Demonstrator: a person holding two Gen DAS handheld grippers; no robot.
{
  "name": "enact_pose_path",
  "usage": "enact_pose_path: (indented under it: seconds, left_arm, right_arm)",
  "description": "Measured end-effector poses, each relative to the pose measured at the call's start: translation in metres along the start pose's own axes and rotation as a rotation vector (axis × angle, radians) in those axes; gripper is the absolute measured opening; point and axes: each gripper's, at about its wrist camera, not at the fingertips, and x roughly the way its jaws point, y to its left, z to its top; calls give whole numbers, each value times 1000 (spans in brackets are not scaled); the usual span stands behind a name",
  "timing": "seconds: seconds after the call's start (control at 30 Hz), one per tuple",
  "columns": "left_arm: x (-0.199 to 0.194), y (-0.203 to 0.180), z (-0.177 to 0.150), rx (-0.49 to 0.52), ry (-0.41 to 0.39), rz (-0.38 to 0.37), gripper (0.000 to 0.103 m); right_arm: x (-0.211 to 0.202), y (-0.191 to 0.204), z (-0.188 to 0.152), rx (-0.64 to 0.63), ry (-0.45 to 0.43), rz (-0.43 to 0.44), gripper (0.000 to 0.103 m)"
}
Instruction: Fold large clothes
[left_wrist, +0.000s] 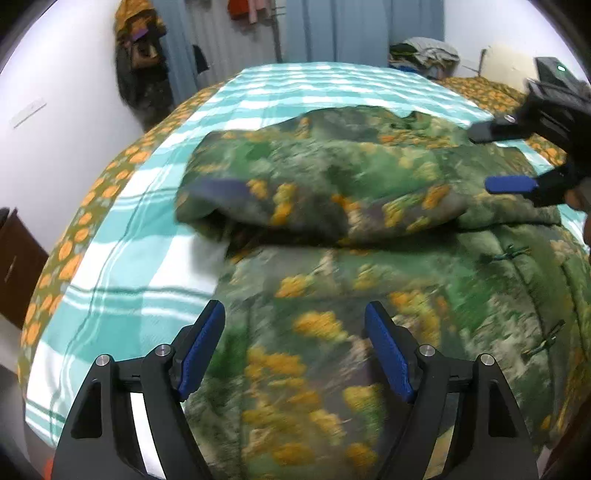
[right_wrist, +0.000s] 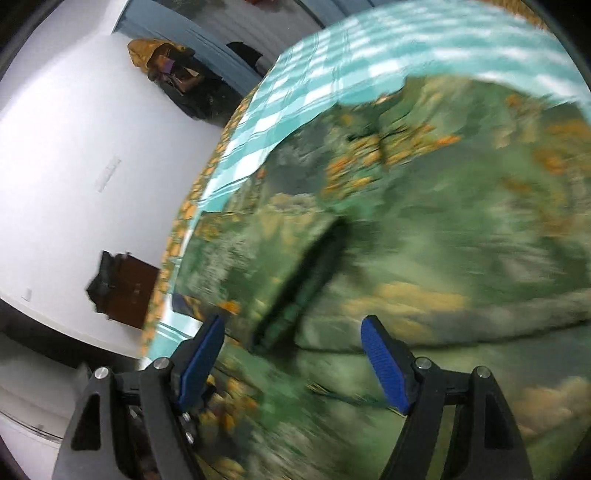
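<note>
A large green garment with orange flower print (left_wrist: 332, 229) lies on the bed, its far part folded over into a thick layer (left_wrist: 314, 184) on top of the near part. My left gripper (left_wrist: 295, 354) is open and empty just above the garment's near part. My right gripper (left_wrist: 513, 158) shows at the right edge of the left wrist view, open, over the folded layer's right end. In the right wrist view the right gripper (right_wrist: 293, 362) is open above the blurred garment (right_wrist: 406, 229), holding nothing.
The bed has a teal and white checked sheet (left_wrist: 155, 236) over an orange flowered cover (left_wrist: 77, 236). A white wall (left_wrist: 55, 122) is on the left with a dark brown cabinet (left_wrist: 18, 269). A pile of clothes (left_wrist: 424, 53) sits at the far end.
</note>
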Motion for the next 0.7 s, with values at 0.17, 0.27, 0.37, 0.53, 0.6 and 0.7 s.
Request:
enact_pose_path:
  seconds: [0.17, 0.27, 0.37, 0.53, 0.6, 0.7]
  left_arm:
    - [15, 11, -10, -59, 47, -11, 79]
    - [16, 12, -10, -77, 47, -12, 80]
    - [16, 13, -11, -83, 47, -11, 82]
    - [19, 11, -10, -81, 47, -6, 82]
    - [21, 12, -10, -84, 48, -8, 83]
    - [23, 14, -8, -90, 51, -9, 83]
  right_arm:
    - [50, -2, 10, 84, 88, 5, 78]
    - [70, -8, 11, 113, 96, -64, 78]
    - [72, 7, 16, 36, 92, -69, 25]
    - [45, 27, 41, -115, 5, -136, 13]
    - [26, 24, 51, -134, -54, -153, 13]
    - [7, 15, 77, -143, -119, -206, 13]
